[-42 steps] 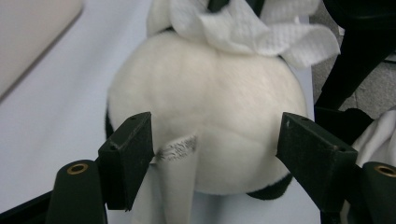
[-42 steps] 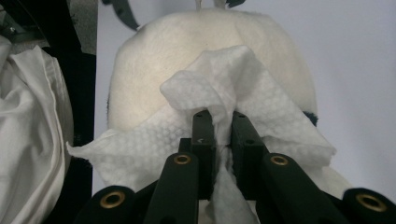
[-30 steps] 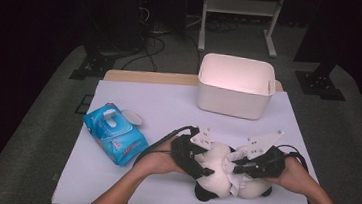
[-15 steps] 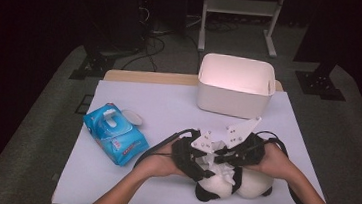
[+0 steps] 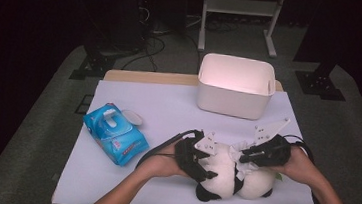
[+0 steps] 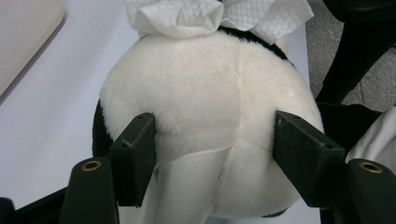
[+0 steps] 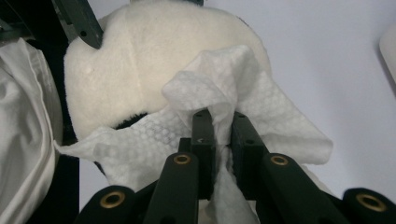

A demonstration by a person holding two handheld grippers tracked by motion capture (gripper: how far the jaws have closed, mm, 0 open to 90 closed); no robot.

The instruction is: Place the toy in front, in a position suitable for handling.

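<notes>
A black-and-white panda plush (image 5: 226,182) lies at the table's front right. My left gripper (image 5: 207,166) comes in from the plush's left. Its two pads (image 6: 135,154) press into the white, rounded plush (image 6: 205,102), one on each side. My right gripper (image 5: 242,157) sits on top of the plush, coming from the right, and is shut on a crumpled white wet wipe (image 5: 237,149). In the right gripper view the wipe (image 7: 266,102) bunches out between the closed jaws of the right gripper (image 7: 219,123) and lies on the plush (image 7: 140,60). The left gripper view shows the wipe (image 6: 187,14) on the plush's far side.
A white plastic bin (image 5: 236,84) stands at the back of the table behind the plush. A blue pack of wet wipes (image 5: 114,135) lies at the left, with a small white oval piece (image 5: 131,116) beside it. The table's front edge runs just below the plush.
My right gripper, with the wipe, slid left across the plush and then came back to the right. The left gripper and the plush have stayed where they were.
</notes>
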